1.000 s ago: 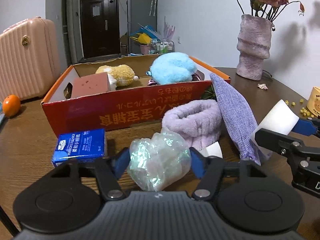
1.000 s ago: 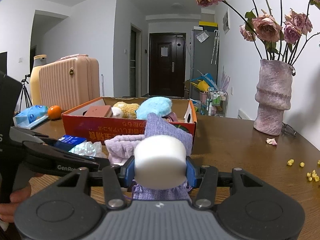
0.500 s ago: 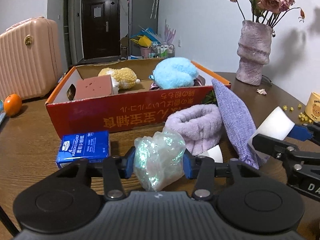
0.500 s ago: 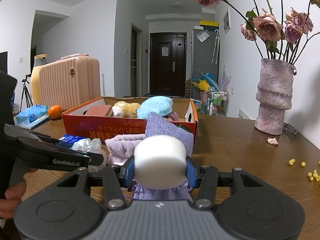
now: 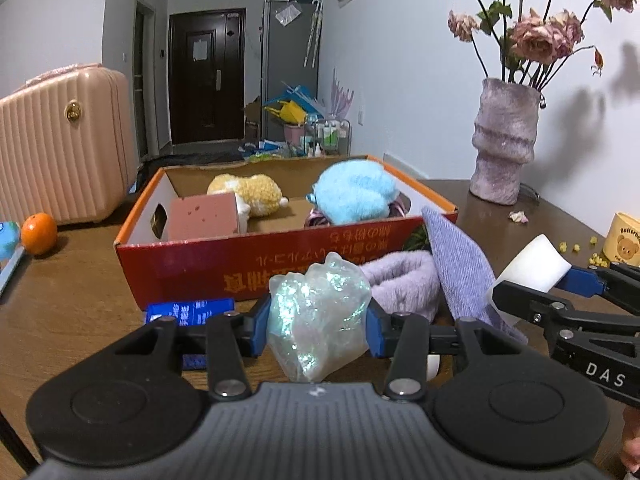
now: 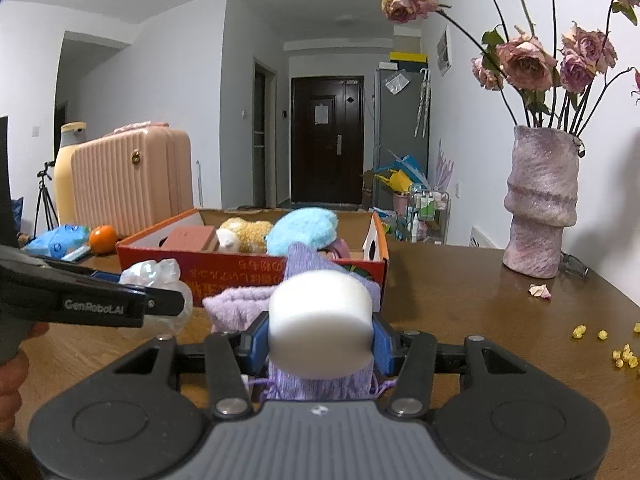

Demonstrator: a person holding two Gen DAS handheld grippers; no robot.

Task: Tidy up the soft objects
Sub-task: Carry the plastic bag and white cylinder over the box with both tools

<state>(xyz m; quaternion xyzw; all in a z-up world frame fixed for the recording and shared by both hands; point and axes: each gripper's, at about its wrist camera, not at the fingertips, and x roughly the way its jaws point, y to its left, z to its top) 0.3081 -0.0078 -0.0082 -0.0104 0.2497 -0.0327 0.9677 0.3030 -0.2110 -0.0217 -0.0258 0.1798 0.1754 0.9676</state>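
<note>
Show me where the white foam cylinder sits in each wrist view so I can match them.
Left wrist: white foam cylinder at far right, pinched in the right gripper entering from that side.
Right wrist: bottom centre, filling the gripper's jaws.
Shared landmark: the red cardboard box behind it.

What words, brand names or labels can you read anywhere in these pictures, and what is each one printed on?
"GenRobot.AI": side of the left gripper, seen in the right wrist view.
"DAS": side of the right gripper, cut off at the edge of the left wrist view.
"Butterbe", cut off: yellow bear cup.
Yellow characters on the red box: upside down, not readable.
Blue tissue pack: print too small.
</note>
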